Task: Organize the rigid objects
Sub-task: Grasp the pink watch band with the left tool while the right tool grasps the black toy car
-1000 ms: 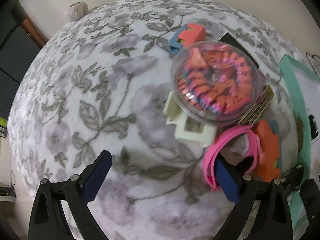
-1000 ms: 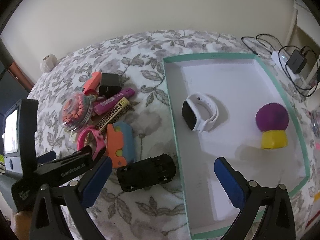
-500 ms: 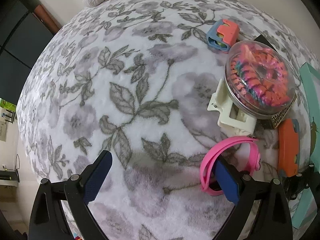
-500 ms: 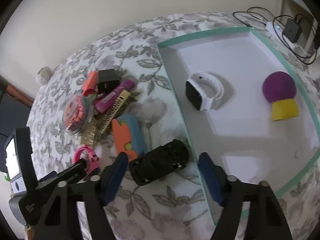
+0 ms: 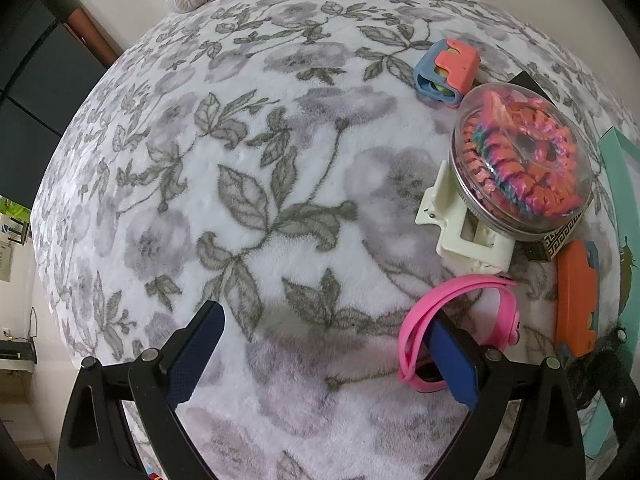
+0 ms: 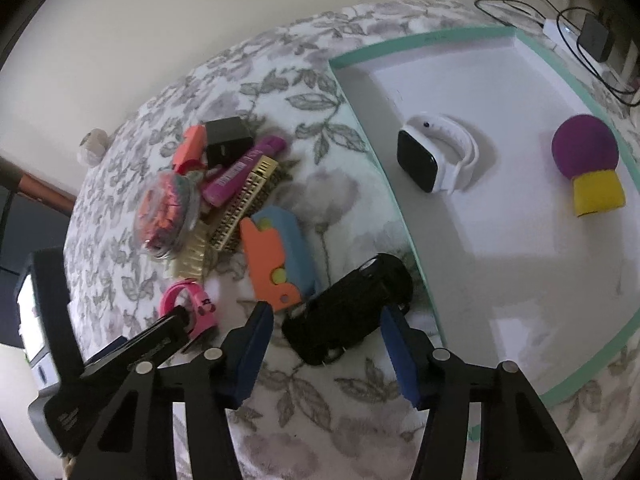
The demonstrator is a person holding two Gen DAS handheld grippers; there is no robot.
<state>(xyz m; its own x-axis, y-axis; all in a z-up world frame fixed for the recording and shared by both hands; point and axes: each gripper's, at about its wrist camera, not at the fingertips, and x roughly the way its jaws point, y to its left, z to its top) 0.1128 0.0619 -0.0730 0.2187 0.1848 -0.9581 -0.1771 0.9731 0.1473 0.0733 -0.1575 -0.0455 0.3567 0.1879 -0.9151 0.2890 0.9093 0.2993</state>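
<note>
Black toy car [image 6: 348,312] sits between our closing right gripper [image 6: 326,354], beside the tray [image 6: 416,256].
Our left gripper [image 5: 324,360] gapes wide, one finger inside the pink watch [image 5: 460,320].

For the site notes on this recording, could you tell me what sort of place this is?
Probably a room in a home, perhaps a bedroom: the items lie on a plush floral blanket, a charger and cables sit by the wall, and personal things like a white smartwatch rest in a teal-edged tray.
</note>
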